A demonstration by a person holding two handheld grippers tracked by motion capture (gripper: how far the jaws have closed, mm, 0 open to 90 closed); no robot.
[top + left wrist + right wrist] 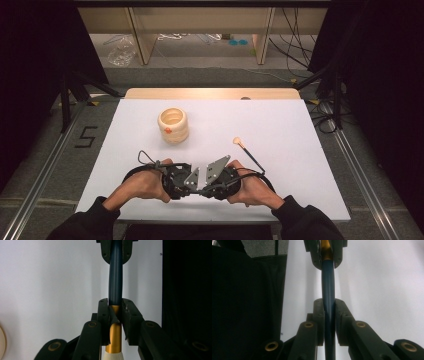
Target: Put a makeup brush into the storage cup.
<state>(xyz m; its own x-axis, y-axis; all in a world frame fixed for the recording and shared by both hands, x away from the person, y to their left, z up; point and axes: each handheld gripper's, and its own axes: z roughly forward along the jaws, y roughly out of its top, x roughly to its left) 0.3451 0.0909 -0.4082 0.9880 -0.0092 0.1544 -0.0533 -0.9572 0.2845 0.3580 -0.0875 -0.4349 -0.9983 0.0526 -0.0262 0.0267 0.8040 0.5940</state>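
Observation:
A brush with a dark blue handle (115, 277), a gold ferrule (113, 335) and a cream tuft runs between my two grippers. My left gripper (115, 306) is shut on it where the ferrule meets the handle. Farther along the handle (328, 280), my right gripper (329, 306) is shut on the blue part. The two grippers point at each other, tips close together, near the table's front edge: left gripper (192, 187), right gripper (206, 187). Their grey plates hide the held brush in the high view.
A second brush (246, 150) with a cream tip lies on the white tabletop (290, 125), just beyond my right hand. A cream ribbed cup (173, 125) stands farther back, left of centre. Dark floor and cables surround the table.

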